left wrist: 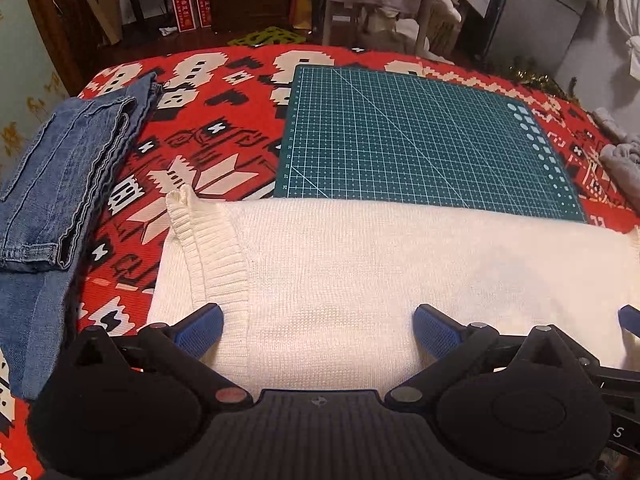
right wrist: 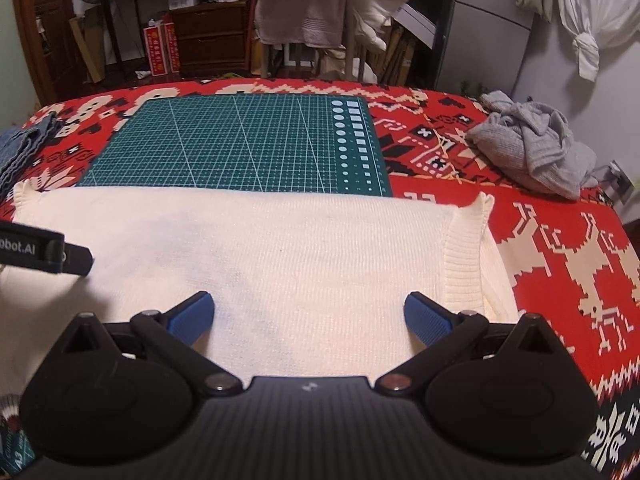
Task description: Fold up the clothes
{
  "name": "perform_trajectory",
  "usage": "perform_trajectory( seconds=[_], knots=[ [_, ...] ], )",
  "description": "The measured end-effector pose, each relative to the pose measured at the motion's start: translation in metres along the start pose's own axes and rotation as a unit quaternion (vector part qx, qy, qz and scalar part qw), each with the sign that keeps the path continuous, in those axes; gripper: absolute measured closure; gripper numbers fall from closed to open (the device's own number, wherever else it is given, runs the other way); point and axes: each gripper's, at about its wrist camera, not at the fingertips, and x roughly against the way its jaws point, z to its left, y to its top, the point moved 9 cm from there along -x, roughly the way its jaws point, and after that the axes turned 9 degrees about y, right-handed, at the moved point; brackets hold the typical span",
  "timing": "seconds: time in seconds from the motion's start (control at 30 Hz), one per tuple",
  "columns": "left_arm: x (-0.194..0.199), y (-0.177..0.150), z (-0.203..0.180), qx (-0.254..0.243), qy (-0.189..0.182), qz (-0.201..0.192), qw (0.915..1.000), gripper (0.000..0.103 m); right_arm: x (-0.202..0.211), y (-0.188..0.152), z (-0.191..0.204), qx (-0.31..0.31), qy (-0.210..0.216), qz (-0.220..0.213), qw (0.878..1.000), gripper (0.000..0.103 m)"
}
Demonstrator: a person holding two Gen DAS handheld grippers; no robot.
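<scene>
Your left gripper [left wrist: 318, 328] and right gripper [right wrist: 309, 314] both hover with blue pads spread wide, gripping nothing, over the cream sweater [right wrist: 260, 248], which lies flat on the red patterned blanket [right wrist: 560, 264], its far edge overlapping the green cutting mat [left wrist: 408, 136]. Folded jeans [left wrist: 60, 184] sit left, a crumpled grey garment [right wrist: 528, 148] right. You can read "obot.AI" on the left gripper's side.

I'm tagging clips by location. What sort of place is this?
Likely a cluttered home bedroom: a patterned blanket, a wooden dresser, clothes hanging on the wall.
</scene>
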Motion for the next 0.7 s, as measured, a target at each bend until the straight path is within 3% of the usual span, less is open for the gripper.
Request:
perform_trajectory(
  seconds=[0.3, 0.7],
  knots=[
    [-0.0050, 0.0039, 0.0015, -0.011, -0.012, 0.035, 0.9993, 0.000, -0.0032, 0.0028, 0.0010, -0.006, 0.004, 0.043, 0.999, 0.000],
    [-0.0028, 0.0056, 0.0021, 0.004, 0.000, 0.013, 0.9999, 0.000, -0.0043, 0.0036, 0.0016, 0.005, 0.009, 0.056, 0.998, 0.000]
  ],
)
